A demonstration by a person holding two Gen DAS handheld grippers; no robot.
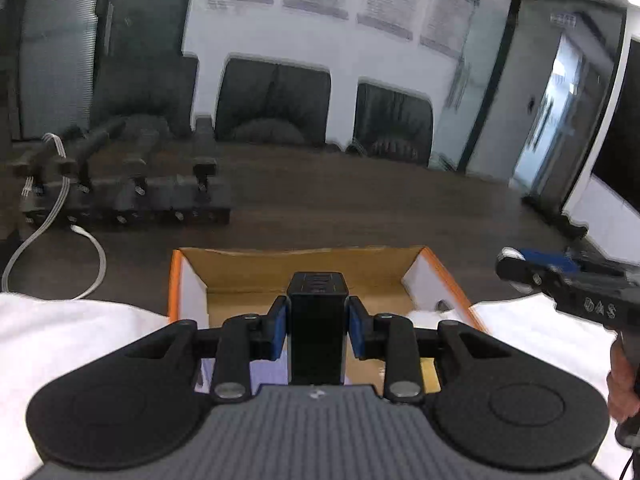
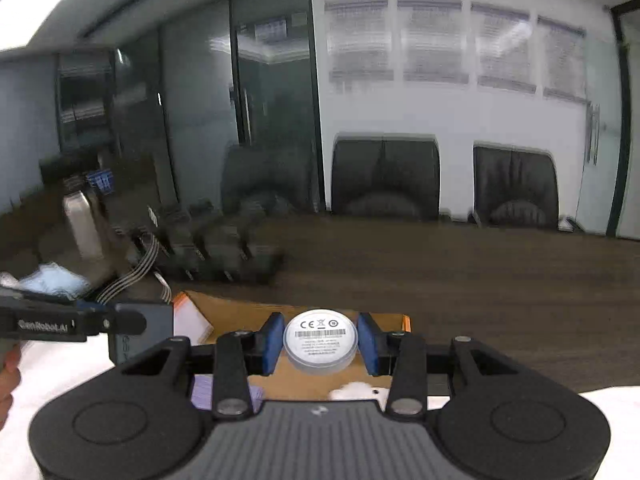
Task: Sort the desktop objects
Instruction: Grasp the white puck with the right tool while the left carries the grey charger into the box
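My left gripper [image 1: 317, 312] is shut on a black rectangular block [image 1: 317, 336], pinched upright between the blue pads above an open cardboard box with an orange rim [image 1: 304, 258]. In the right wrist view my right gripper [image 2: 320, 342] is shut on a white round puck [image 2: 320, 336] whose printed label faces the camera, also above the box [image 2: 236, 316]. Each gripper shows in the other's view: the right gripper [image 1: 520, 268] at the right edge, the left gripper [image 2: 120, 322] at the left with the block [image 2: 148, 320].
The box sits on a white cloth [image 1: 60, 340] over a dark wooden table [image 1: 360, 208]. A purple item [image 2: 204, 394] and a white item [image 2: 356, 392] lie inside it. Black equipment with white cables [image 1: 124, 196] stands at the back left; black chairs [image 1: 276, 100] line the far edge.
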